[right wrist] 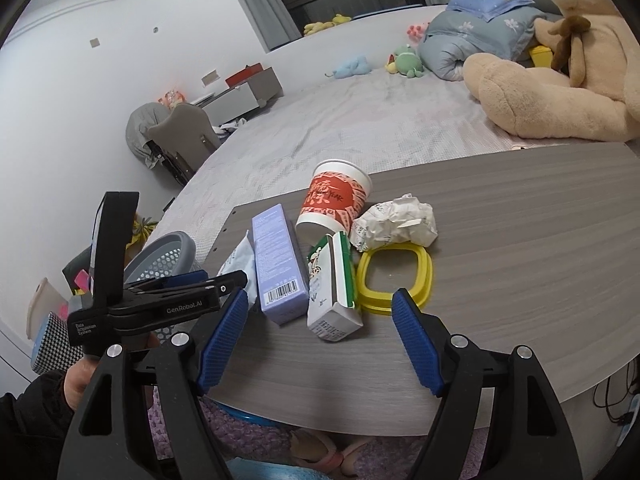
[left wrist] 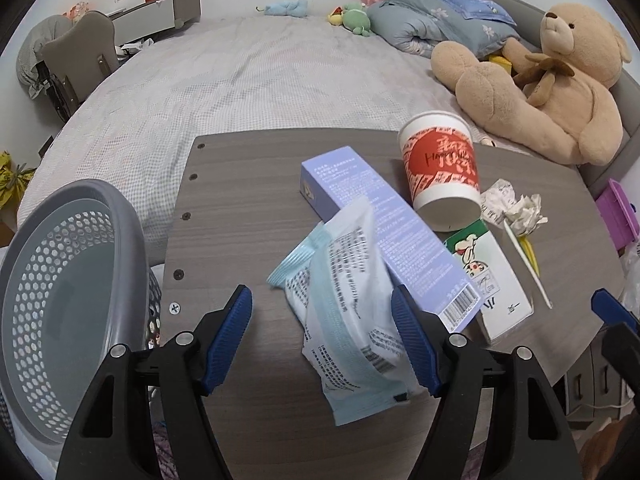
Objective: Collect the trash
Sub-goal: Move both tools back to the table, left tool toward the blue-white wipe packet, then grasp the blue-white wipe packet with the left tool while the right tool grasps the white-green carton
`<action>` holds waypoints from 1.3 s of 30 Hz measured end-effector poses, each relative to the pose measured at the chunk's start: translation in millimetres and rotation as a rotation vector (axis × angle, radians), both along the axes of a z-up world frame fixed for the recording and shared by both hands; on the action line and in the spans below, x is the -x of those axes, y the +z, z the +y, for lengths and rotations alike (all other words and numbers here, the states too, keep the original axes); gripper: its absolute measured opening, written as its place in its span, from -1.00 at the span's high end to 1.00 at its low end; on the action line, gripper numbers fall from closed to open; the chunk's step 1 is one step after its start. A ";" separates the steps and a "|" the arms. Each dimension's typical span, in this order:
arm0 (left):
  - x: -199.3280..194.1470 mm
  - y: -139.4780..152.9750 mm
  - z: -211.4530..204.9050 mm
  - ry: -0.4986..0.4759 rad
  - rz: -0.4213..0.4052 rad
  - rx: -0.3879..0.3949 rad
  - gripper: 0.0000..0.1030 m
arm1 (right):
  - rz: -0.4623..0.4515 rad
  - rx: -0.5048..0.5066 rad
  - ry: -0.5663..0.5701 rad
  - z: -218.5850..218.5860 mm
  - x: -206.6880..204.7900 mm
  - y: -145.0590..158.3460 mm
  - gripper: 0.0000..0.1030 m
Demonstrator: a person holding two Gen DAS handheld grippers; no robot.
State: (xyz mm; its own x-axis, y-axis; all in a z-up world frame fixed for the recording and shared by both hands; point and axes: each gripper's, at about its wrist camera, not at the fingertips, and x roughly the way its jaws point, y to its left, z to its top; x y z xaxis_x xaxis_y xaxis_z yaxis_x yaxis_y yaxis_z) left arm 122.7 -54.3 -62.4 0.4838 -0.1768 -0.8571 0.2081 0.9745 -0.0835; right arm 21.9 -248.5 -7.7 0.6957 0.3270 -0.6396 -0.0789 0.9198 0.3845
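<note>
Trash lies on a grey wooden table (left wrist: 248, 208). A light blue plastic wrapper (left wrist: 344, 312) lies between the open fingers of my left gripper (left wrist: 324, 340). Behind it are a lavender box (left wrist: 384, 232), a red and white paper cup (left wrist: 440, 172) on its side, a green and white carton (left wrist: 488, 280), crumpled paper (left wrist: 512, 208) and a white stick (left wrist: 528, 268). A grey perforated basket (left wrist: 60, 300) stands left of the table. My right gripper (right wrist: 320, 336) is open and empty, just in front of the carton (right wrist: 332, 284) and a yellow ring (right wrist: 396, 276).
A bed (left wrist: 240, 80) lies behind the table with a large teddy bear (left wrist: 552, 84), a folded quilt (left wrist: 432, 24) and small plush toys. A grey chair (left wrist: 76, 56) stands at the far left. A purple object (left wrist: 620, 208) sits by the table's right edge.
</note>
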 end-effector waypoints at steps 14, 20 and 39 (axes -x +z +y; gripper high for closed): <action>3.3 -16.2 2.6 0.009 0.027 -0.035 -0.34 | 0.006 -0.026 -0.002 -9.5 0.8 -6.7 -0.41; 2.8 -22.1 0.3 0.004 0.020 -0.039 -0.34 | 0.016 -0.021 -0.006 -10.3 2.0 -10.7 -0.41; 23.2 1.8 17.0 0.034 -0.074 -0.029 0.02 | 0.017 0.249 0.054 41.1 -10.4 -31.4 -0.41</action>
